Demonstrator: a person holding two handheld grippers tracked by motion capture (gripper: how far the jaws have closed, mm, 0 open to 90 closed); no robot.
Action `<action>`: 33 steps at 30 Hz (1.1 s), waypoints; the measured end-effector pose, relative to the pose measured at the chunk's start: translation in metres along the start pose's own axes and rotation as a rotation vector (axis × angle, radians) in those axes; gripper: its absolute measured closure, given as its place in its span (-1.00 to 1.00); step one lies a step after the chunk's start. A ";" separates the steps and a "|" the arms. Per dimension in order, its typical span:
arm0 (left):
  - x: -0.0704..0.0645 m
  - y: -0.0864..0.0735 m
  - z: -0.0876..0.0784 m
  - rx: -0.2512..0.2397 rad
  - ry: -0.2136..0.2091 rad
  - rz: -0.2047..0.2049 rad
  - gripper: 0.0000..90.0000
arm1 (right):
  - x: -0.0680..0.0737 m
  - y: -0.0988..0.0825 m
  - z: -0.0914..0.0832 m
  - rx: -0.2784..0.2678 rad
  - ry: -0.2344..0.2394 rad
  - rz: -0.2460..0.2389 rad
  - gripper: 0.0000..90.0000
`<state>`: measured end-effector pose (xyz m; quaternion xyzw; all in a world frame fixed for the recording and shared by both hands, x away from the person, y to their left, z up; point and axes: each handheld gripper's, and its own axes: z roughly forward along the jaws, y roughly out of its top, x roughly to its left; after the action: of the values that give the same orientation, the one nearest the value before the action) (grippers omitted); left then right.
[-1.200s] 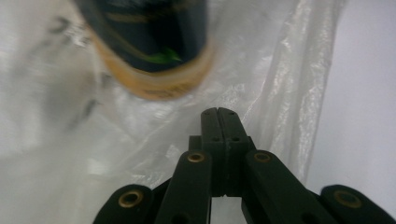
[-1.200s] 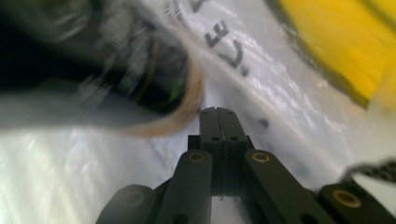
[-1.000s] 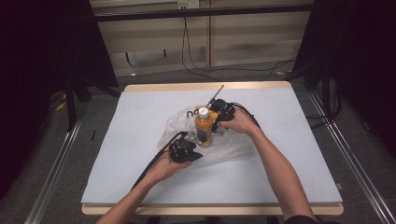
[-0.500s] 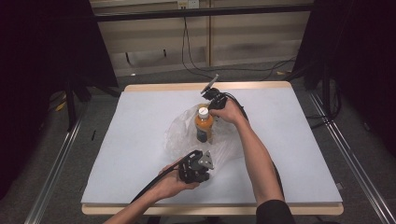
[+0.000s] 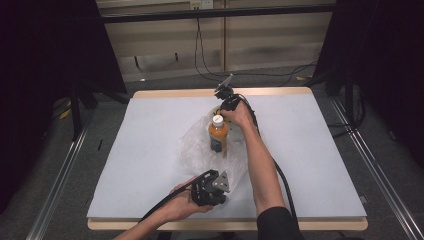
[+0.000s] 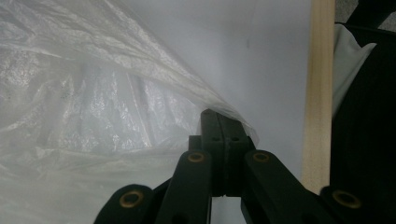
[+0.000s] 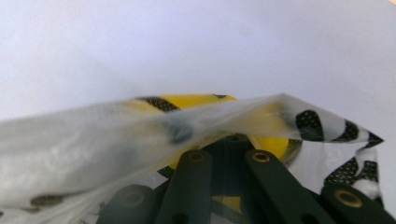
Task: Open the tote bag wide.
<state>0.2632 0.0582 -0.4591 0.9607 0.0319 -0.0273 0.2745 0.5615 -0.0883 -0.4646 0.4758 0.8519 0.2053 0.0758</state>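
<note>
Table; bag veils bottle.

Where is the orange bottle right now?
In the high view the orange bottle stands upright mid-table inside the clear plastic bag, between the right gripper behind it and the left gripper in front.

The bottle is orange with a white cap and a dark label. The bag around it is clear, whitish plastic. Behind the bag's far edge lies a yellow thing with a black dotted pattern. The table is pale grey-white with a light wooden rim. Both grippers are black.
</note>
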 end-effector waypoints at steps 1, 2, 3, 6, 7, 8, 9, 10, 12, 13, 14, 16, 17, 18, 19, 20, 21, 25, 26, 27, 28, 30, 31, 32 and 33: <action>-0.001 0.000 -0.001 0.004 0.006 0.010 1.00 | 0.000 0.000 0.000 -0.002 -0.021 0.006 1.00; -0.003 0.000 -0.001 0.004 0.010 0.004 1.00 | 0.000 0.000 0.000 0.002 -0.024 0.014 1.00; -0.001 -0.001 0.000 -0.004 0.001 -0.005 1.00 | 0.000 0.000 0.000 -0.002 -0.023 0.002 1.00; 0.008 -0.003 -0.001 -0.029 -0.025 -0.034 1.00 | 0.003 -0.002 -0.005 0.016 0.039 -0.006 1.00; 0.012 -0.004 -0.003 -0.042 -0.013 -0.044 1.00 | 0.003 -0.003 -0.006 -0.002 0.073 -0.012 1.00; 0.015 -0.005 -0.004 -0.065 -0.020 -0.062 1.00 | 0.005 -0.003 -0.013 -0.018 0.106 -0.016 1.00; 0.016 -0.004 -0.006 -0.080 -0.021 -0.065 1.00 | 0.007 -0.003 -0.019 -0.040 0.144 -0.023 1.00; 0.019 -0.004 -0.011 -0.082 -0.035 -0.063 1.00 | 0.008 -0.004 -0.023 -0.052 0.176 -0.031 1.00; 0.020 -0.002 -0.018 -0.121 -0.009 -0.076 1.00 | 0.014 -0.006 -0.037 -0.081 0.210 -0.066 1.00; 0.022 -0.001 -0.022 -0.154 0.003 -0.083 1.00 | 0.016 -0.007 -0.042 -0.086 0.226 -0.068 1.00; 0.024 0.000 -0.026 -0.159 0.002 -0.088 1.00 | 0.021 -0.009 -0.050 -0.091 0.228 -0.091 1.00; 0.028 0.000 -0.034 -0.200 0.028 -0.100 1.00 | 0.030 -0.017 -0.063 -0.105 0.217 -0.136 1.00; 0.030 0.000 -0.037 -0.216 0.017 -0.105 1.00 | 0.034 -0.022 -0.070 -0.127 0.228 -0.138 1.00; 0.034 0.000 -0.041 -0.214 0.035 -0.105 1.00 | 0.033 -0.026 -0.074 -0.135 0.237 -0.141 1.00; 0.039 0.000 -0.045 -0.220 0.053 -0.103 1.00 | 0.032 -0.032 -0.080 -0.132 0.238 -0.141 1.00; 0.043 -0.001 -0.049 -0.250 0.057 -0.124 1.00 | 0.031 -0.040 -0.086 -0.135 0.237 -0.150 1.00; 0.048 -0.001 -0.054 -0.270 0.064 -0.139 1.00 | 0.029 -0.047 -0.091 -0.142 0.248 -0.156 1.00; 0.071 -0.007 -0.067 -0.309 0.121 -0.188 1.00 | 0.022 -0.075 -0.096 -0.141 0.276 -0.160 1.00; 0.078 -0.009 -0.068 -0.319 0.136 -0.201 1.00 | 0.022 -0.084 -0.097 -0.137 0.280 -0.163 1.00; 0.082 -0.011 -0.069 -0.320 0.146 -0.222 1.00 | 0.021 -0.091 -0.097 -0.143 0.285 -0.164 1.00; 0.089 -0.012 -0.068 -0.301 0.161 -0.235 1.00 | 0.021 -0.097 -0.097 -0.142 0.281 -0.165 1.00; 0.103 -0.018 -0.058 -0.231 0.223 -0.277 1.00 | 0.019 -0.109 -0.093 -0.132 0.289 -0.160 1.00; 0.113 -0.024 -0.053 -0.204 0.232 -0.303 1.00 | 0.017 -0.115 -0.090 -0.127 0.285 -0.155 1.00; 0.119 -0.029 -0.048 -0.187 0.247 -0.305 1.00 | 0.015 -0.122 -0.086 -0.120 0.279 -0.160 1.00; 0.123 -0.033 -0.045 -0.179 0.246 -0.312 1.00 | 0.013 -0.127 -0.083 -0.118 0.287 -0.166 1.00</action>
<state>0.3853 0.1159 -0.4467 0.9119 0.2157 0.0511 0.3453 0.4286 -0.1592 -0.4423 0.3643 0.8768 0.3138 -0.0021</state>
